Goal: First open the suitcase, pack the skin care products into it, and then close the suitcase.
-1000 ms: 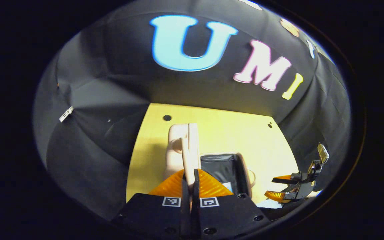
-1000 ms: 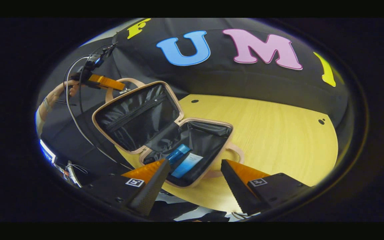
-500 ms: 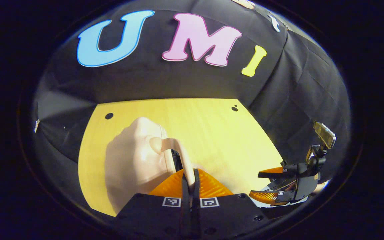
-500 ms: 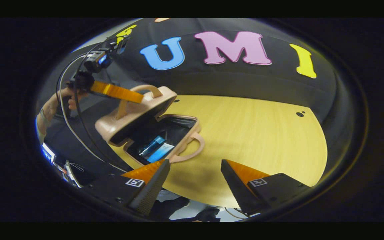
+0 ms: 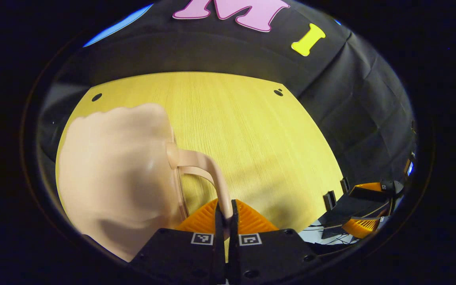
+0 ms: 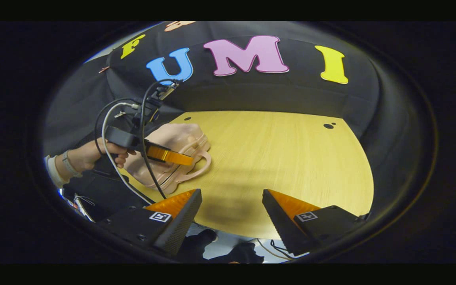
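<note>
The pale wooden counter [image 5: 251,130] spreads out in front of me, its round edge running close to the black cloth wall [image 5: 354,103], with small dark holes [image 5: 278,92] near the far rim.

On its left part lies the pink suitcase [image 5: 113,174], lid down on its base so that the two shells meet along the seam; I see no gap into the inside from either view. In the right gripper view the suitcase [image 6: 172,148] sits near the counter's left edge, flat on its side, with two curved handles reaching out toward the middle of the counter.

My left gripper [image 5: 225,213] has its jaws pressed nearly together on the upper suitcase handle [image 5: 204,168], the thin pink loop pinched between both fingers just where it curves down from the lid. In the right gripper view that same gripper [image 6: 170,157] reaches over the closed case from the left, held by my hand [image 6: 93,154], with black cables [image 6: 143,118] looping up from it.

My right gripper [image 6: 232,209] hangs above the near side of the counter, well apart from the suitcase, its jaws spread wide with nothing between them. It also shows low at the right of the left gripper view [image 5: 364,213], off the counter's edge.
</note>
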A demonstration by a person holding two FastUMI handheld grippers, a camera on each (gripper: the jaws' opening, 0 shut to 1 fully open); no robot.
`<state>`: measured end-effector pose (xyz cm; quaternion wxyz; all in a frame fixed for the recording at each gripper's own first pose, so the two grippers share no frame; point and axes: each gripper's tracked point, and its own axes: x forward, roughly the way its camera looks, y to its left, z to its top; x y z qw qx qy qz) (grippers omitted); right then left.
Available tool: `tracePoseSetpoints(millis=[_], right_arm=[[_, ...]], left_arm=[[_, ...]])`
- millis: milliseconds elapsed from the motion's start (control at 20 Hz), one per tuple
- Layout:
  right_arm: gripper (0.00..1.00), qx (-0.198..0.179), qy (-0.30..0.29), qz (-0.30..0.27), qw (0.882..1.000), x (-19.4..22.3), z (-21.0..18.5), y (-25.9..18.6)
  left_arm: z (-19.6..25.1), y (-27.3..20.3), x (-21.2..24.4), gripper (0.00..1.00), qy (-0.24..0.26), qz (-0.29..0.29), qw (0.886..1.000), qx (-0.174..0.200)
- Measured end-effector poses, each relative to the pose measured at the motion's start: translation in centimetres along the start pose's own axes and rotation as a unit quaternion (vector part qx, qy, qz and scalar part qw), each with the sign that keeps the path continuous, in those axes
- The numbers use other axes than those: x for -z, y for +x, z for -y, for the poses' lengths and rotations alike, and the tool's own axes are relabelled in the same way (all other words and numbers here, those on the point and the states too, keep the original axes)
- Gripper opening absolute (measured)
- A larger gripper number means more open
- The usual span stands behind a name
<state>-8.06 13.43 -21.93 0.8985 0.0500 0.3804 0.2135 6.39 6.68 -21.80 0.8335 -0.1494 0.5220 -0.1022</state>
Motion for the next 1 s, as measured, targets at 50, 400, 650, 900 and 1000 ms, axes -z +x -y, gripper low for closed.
tracePoseSetpoints(millis=[50, 400, 650, 900, 1000], right_arm=[[0.98, 0.000, 0.005, 0.001, 1.000, -0.1, 0.0, -0.1], [0.97, 0.004, -0.003, 0.029, 1.000, -2.7, -0.6, -0.1], [0.97, 0.023, -0.015, 0.093, 0.995, -7.8, -1.1, -1.5], [0.97, 0.059, -0.048, 0.191, 0.979, -14.9, -0.4, -4.7], [0.97, 0.065, -0.051, 0.225, 0.971, -17.4, -0.1, -5.5]], left_arm=[[-0.3, -0.1, 0.2, 0.10, -0.001, 0.001, 1.000, -0.005], [1.1, -4.8, -4.1, 0.51, 0.031, 0.082, 0.996, -0.035], [4.2, -10.7, -7.4, 0.96, 0.057, 0.180, 0.981, -0.037], [7.1, -18.5, -11.9, 0.95, 0.116, 0.309, 0.943, -0.049], [7.1, -20.2, -12.6, 0.96, 0.122, 0.327, 0.935, -0.058]])
